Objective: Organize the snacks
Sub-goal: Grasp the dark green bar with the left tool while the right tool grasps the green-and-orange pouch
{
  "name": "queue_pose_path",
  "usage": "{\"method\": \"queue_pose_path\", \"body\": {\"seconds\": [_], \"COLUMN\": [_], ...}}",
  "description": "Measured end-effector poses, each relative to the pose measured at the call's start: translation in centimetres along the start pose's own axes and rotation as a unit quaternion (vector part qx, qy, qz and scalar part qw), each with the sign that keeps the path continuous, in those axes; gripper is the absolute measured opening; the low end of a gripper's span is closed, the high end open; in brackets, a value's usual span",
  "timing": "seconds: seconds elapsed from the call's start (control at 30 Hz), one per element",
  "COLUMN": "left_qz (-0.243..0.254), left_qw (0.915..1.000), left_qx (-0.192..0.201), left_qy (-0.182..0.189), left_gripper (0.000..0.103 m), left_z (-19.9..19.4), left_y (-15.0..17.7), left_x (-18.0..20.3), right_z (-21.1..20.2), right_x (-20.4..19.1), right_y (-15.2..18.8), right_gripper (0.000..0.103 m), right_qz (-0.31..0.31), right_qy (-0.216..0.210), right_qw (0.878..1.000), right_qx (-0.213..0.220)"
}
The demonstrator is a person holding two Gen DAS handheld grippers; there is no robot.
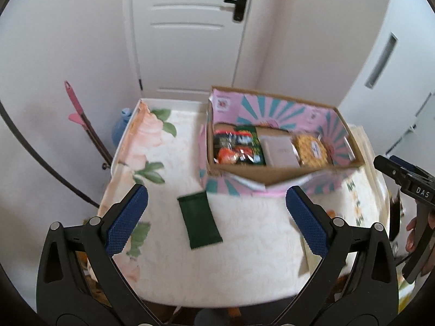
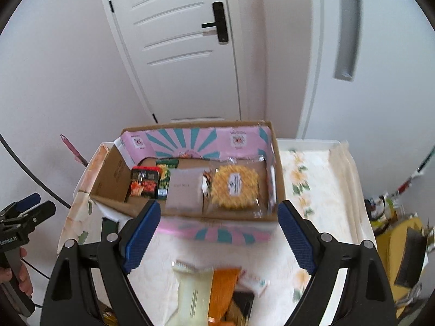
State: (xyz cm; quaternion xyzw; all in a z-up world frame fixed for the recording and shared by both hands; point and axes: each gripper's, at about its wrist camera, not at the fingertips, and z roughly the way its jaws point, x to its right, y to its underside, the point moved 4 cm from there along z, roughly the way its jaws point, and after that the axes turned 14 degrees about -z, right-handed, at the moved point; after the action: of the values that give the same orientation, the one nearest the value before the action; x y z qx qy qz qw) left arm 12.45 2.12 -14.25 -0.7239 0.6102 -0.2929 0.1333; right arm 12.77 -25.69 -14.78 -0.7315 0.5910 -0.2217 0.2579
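Both the left gripper (image 1: 217, 212) and right gripper (image 2: 217, 233) are hovering wide and empty between packing steps, several snacks already lying in the box (image 1: 282, 180), so the next move is judged to call for closing on the green packet (image 1: 200, 221) or the loose pile (image 2: 214, 290) on the table (image 1: 258, 255).

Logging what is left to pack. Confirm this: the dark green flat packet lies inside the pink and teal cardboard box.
Wrong: the dark green flat packet lies on the floral tablecloth, in front of the pink and teal cardboard box, not inside it. The left wrist view shows it.
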Motion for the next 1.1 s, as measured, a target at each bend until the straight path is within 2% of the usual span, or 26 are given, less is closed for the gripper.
{"method": "queue_pose_path", "body": {"seconds": [0.33, 0.53, 0.73, 0.87, 1.1], "left_qz": [0.019, -0.006, -0.039, -0.043, -0.035], "left_qw": [0.9994, 0.9991, 0.9968, 0.9951, 0.9935], "left_qx": [-0.027, -0.042, -0.056, -0.064, -0.068], "left_qy": [0.006, -0.007, -0.043, -0.062, -0.084], "left_gripper": [0.101, 0.101, 0.101, 0.101, 0.089], "left_z": [-0.2, 1.8, 6.1, 9.1, 13.0], "left_y": [2.9, 3.7, 4.6, 5.0, 5.5], "left_x": [-1.3, -2.3, -3.8, -4.4, -4.8], "right_z": [-4.2, -4.7, -2.9, -1.3, 2.1], "right_x": [-0.6, -0.9, -1.5, -2.2, -3.3], "right_y": [5.9, 8.0, 9.4, 10.5, 12.1], "right_gripper": [0.085, 0.085, 0.085, 0.085, 0.085], "right_qz": [0.052, 0.048, 0.035, 0.025, 0.02], "right_qy": [0.043, 0.038, 0.017, 0.009, -0.005], "right_qw": [0.998, 0.998, 0.999, 0.999, 0.999], "right_qx": [-0.001, -0.004, -0.018, -0.03, -0.048]}}
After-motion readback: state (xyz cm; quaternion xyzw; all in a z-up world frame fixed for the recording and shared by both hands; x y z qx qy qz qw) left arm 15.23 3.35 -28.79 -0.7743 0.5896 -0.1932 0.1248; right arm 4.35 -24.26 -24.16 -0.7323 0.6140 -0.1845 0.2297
